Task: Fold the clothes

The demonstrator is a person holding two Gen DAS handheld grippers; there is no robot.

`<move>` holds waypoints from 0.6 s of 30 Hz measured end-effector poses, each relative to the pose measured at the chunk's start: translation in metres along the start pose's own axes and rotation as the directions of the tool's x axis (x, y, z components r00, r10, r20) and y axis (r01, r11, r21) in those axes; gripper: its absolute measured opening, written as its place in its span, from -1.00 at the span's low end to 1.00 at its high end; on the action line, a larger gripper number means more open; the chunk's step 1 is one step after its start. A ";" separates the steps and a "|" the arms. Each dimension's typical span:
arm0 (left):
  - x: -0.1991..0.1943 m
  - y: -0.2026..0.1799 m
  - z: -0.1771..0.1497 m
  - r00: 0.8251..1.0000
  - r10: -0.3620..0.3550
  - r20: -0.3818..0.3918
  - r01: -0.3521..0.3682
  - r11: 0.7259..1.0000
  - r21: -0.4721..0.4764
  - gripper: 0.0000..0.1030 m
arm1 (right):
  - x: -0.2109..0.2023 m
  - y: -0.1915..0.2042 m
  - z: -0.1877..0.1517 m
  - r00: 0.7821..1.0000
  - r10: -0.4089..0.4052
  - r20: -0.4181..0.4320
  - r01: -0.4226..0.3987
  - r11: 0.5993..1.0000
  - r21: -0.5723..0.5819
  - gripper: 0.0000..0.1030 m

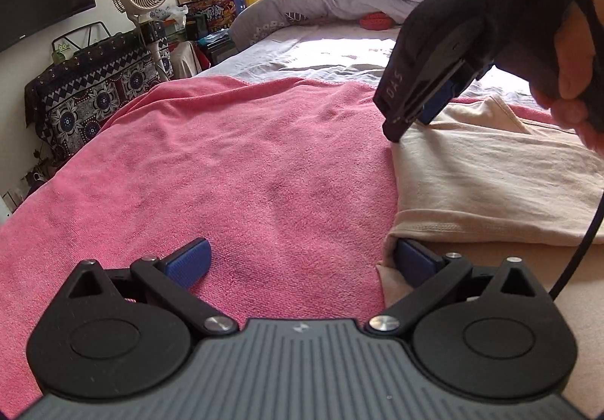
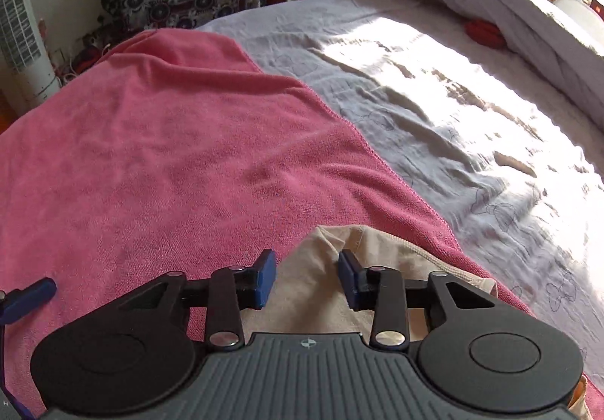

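Pink towel [image 1: 234, 155] covers the near part of the bed [image 1: 332, 50]. On the towel's right side lies a folded cream shirt [image 1: 490, 186]. The left gripper [image 1: 302, 261] stands wide open, one finger [image 1: 415, 261] tucked under the shirt's near edge. The right gripper [image 1: 411, 118] touches the shirt's far corner.

From the right wrist, the right gripper [image 2: 307, 280] has its fingers a little apart over a shirt [image 2: 317, 291] fold, not pinching it.
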State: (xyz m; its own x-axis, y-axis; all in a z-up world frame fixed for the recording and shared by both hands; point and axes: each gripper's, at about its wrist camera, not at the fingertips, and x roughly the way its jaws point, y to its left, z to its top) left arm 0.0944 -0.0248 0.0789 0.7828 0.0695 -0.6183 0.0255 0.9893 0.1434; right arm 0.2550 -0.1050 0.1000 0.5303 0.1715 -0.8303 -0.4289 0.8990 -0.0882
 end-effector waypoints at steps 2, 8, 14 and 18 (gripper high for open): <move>0.000 0.000 0.000 1.000 0.001 0.001 -0.001 1.000 0.000 0.99 | 0.012 0.005 0.001 0.999 -0.026 0.021 0.026 1.000 0.001 -0.50; 0.000 0.002 0.001 1.000 -0.009 -0.005 0.009 1.000 -0.015 0.99 | 0.016 -0.020 0.022 0.996 -0.013 0.089 -0.005 0.979 0.202 -0.43; 0.000 0.003 0.002 1.000 -0.012 -0.010 0.012 1.000 -0.018 0.99 | -0.049 -0.032 -0.008 0.984 -0.015 0.176 -0.009 0.991 0.137 0.15; 0.002 0.006 0.003 0.999 -0.026 -0.018 0.026 0.999 -0.032 1.00 | -0.071 -0.031 -0.054 0.994 -0.008 0.105 -0.004 0.993 0.115 0.15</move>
State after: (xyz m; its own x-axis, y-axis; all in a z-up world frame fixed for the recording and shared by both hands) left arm 0.0981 -0.0191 0.0813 0.7705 0.0458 -0.6358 0.0254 0.9944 0.1024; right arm 0.1917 -0.1672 0.1319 0.6075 0.2058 -0.7672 -0.3442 0.9387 -0.0208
